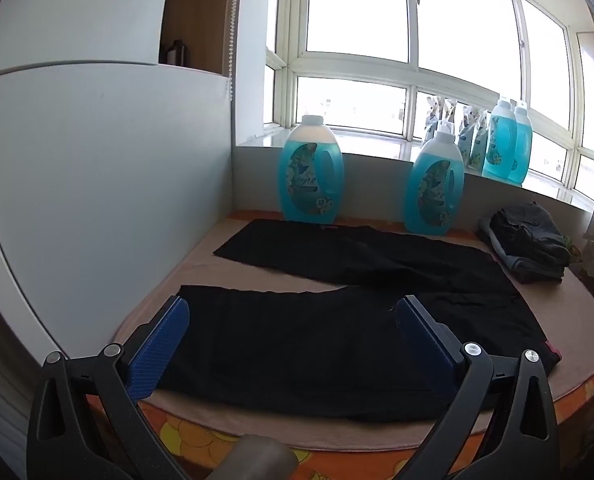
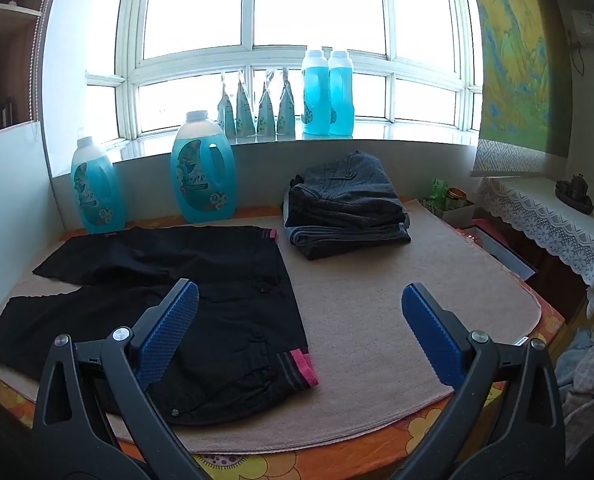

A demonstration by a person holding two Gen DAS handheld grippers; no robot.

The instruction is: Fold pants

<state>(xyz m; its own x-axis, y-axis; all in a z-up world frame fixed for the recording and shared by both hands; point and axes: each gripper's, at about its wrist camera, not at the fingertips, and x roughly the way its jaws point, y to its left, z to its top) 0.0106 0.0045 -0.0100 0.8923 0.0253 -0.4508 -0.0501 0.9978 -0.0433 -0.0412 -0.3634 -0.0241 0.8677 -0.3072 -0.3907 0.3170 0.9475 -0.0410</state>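
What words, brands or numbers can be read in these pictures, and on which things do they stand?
None can be read with certainty.
Blue bottles on the table: a large script word on the label, too blurred to read.
Same bottles, lower label: a small round mark, perhaps a number, too small to read.
Pouches on the window sill: print too small.
Black pants and folded clothes: no text visible.

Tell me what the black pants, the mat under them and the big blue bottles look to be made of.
Black pants: matte woven cloth, probably cotton; creases, buttons. Mat: beige, nubby pile, likely towelling or carpet. Blue bottles: translucent plastic, glossy; light shines through the liquid.
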